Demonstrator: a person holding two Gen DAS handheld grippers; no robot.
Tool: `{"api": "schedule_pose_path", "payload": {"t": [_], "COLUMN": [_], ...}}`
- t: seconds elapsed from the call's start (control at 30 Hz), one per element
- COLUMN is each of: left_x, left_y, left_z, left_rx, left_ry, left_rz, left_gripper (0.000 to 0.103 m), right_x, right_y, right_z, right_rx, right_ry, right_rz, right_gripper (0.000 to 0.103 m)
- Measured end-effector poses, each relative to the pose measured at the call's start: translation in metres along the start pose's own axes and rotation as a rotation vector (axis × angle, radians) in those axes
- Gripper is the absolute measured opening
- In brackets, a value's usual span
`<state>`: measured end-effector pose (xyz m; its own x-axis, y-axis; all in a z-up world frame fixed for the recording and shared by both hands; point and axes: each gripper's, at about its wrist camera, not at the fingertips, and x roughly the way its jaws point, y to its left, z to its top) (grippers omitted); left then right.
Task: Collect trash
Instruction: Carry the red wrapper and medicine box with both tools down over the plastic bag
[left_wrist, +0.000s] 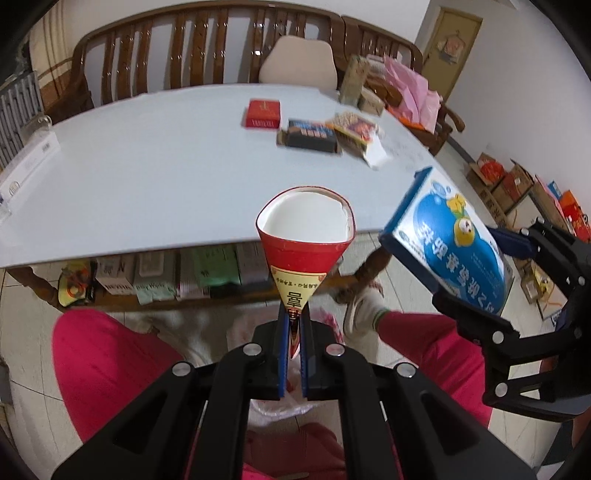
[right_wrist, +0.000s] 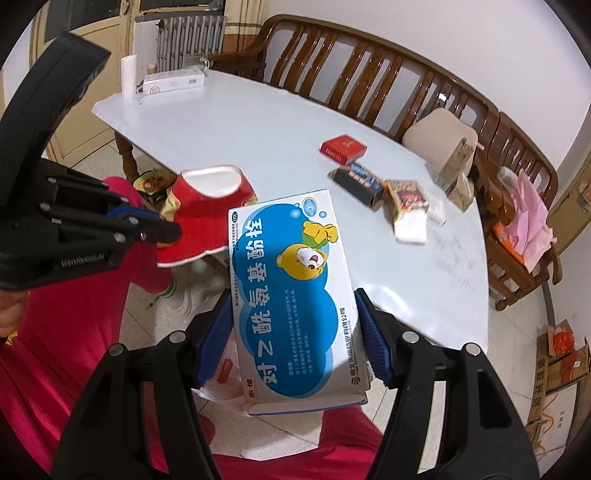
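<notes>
My left gripper (left_wrist: 294, 325) is shut on a squashed red paper cup (left_wrist: 304, 236), held off the table's near edge above my lap; the cup also shows in the right wrist view (right_wrist: 207, 206). My right gripper (right_wrist: 293, 339) is shut on a blue and white medicine box (right_wrist: 291, 291) with a cartoon bear, also held off the table edge; the box shows in the left wrist view (left_wrist: 448, 236). On the white table (left_wrist: 147, 166) lie a red pack (left_wrist: 262, 113), a dark box (left_wrist: 312, 136) and an opened patterned box (left_wrist: 356, 131). A white plastic bag (right_wrist: 258, 424) lies below, between my legs.
A wooden bench (left_wrist: 207, 55) with a beige cushion (left_wrist: 298, 62) stands behind the table. Cartons (right_wrist: 458, 166) sit at the table's far right corner. A pink bag (right_wrist: 528, 221) lies on a chair. Cardboard boxes (left_wrist: 517, 184) stand on the floor. Items fill the shelf under the table (left_wrist: 166, 273).
</notes>
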<state>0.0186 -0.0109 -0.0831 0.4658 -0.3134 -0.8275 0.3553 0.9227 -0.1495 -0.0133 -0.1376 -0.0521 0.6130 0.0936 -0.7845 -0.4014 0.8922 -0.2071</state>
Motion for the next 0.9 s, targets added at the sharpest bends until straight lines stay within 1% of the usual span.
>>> {"api": "schedule_pose_path", "payload": {"t": [0.13,0.4,0.6,0.7,0.9], "left_x": [0.014,0.048,0.078,0.093,0.126], "left_y": [-0.003,-0.001,0.008,0.011,0.018], "left_z": [-0.014,-0.032,-0.046,-0.052,-0.059], "left_rx": [0.010,0.009,-0.009,-0.015,-0.043], "left_ry": [0.043,0.124,0.186,0.219,0.289], "left_rz": [-0.008,-0.018,-0.015,-0.027,-0.045], "left_gripper": [0.005,0.005,0.005,0.005,0.005], "right_x": [0.009,0.034,0.060,0.074,0.108], "right_y": [0.003,0.007,0.010,0.012,0.013], "right_z": [-0.010,-0.031,-0.045,-0.051,-0.067], "right_rx": [0.024,0.053,0.081,0.082,0.124], "right_ry": [0.025,0.070,0.109,0.131,0.184], "right_rz": [0.017,0.025,0.037,0.032,0.053], "right_gripper": [0.063,0.063,0.063,0.063,0.063]}}
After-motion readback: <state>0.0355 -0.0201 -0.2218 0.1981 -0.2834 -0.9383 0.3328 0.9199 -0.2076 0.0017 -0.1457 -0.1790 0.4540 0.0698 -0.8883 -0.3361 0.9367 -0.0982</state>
